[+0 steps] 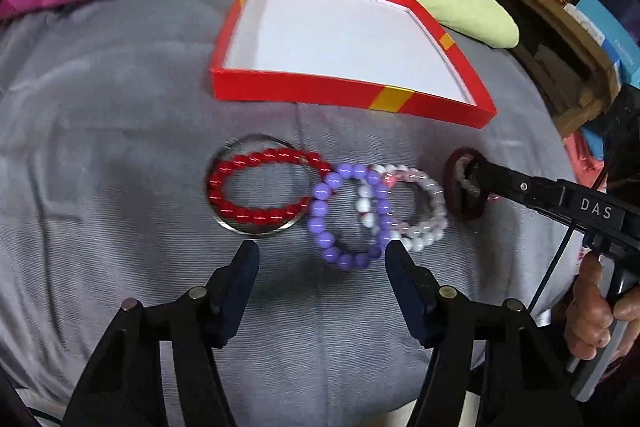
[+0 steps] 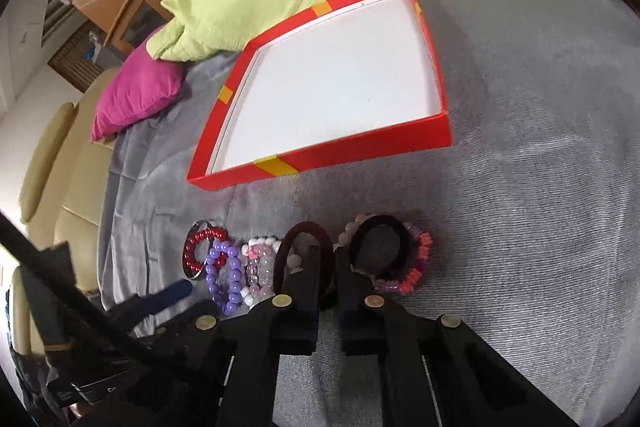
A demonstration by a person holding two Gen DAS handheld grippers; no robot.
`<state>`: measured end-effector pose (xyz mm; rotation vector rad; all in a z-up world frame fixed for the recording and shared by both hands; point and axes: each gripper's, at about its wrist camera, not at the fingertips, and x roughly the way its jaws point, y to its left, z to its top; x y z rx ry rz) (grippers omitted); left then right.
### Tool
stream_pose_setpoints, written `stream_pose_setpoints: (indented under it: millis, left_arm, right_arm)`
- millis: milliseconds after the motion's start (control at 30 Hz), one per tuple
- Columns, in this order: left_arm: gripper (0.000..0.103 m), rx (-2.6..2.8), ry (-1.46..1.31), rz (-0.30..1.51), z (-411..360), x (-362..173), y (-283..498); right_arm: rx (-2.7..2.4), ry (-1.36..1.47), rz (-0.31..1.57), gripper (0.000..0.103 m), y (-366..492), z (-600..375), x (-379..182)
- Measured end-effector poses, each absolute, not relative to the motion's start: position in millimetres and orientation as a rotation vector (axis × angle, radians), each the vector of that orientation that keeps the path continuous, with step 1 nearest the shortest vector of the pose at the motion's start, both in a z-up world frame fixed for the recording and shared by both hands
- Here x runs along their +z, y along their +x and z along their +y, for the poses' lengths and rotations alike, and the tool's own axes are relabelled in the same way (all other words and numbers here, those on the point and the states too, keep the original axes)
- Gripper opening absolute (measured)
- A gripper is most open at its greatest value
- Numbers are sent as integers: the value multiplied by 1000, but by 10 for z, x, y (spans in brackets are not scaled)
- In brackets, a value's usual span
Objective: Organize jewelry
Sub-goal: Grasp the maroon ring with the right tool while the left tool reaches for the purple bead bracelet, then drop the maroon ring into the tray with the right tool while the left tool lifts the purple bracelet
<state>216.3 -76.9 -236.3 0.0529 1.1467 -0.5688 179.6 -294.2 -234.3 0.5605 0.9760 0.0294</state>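
On the grey bedspread, just in front of the empty red box, the bracelets lie in a touching row. The right tool is pinched shut on the dark maroon hair tie at the row's right end; the left tool hovers half open over the purple bead bracelet, gripping nothing. This looks like the pick-up step; next, the tie probably needs lifting clear and carrying into the box.

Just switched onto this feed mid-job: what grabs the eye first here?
The empty red box with its white floor sits open on the grey blanket, with a row of bead bracelets in front of it: red, purple, pale pink. At the row's right end, the right gripper is shut on a dark maroon band.
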Motion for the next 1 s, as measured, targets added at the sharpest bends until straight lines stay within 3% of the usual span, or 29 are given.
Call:
stream_pose_setpoints:
  millis: [33,167,200,267,333,467,1000]
  left_arm:
    - [57,-570,43,1154,-779,-2377,2175]
    - [45,-564,0,1161,-818,-2434,2260]
    - [35,-566,-6,1159,-842,-2448,2277]
    - [29,-546,-3,1155,-863,-2482,2321]
    - [16,-512,12,1137,-872,-2469,2293]
    - [10,-505,-4,1119,-816,-2439,2286]
    - [10,-658,57,854,-879,-1739,2019]
  right_arm:
    - [26,564,965,7,1782,-2964,-2324]
    - [21,582,917,7,1708,-3049,-2246]
    - [18,581,911,7,1690,-3066,-2237]
    - [10,583,906,7,1665,-3097,-2232]
    - [5,584,904,7,1651,-3126,-2234]
    - [4,587,880,7,1633,-3166,-2198]
    - [-63,544,685,7,1849,-3284,-1869]
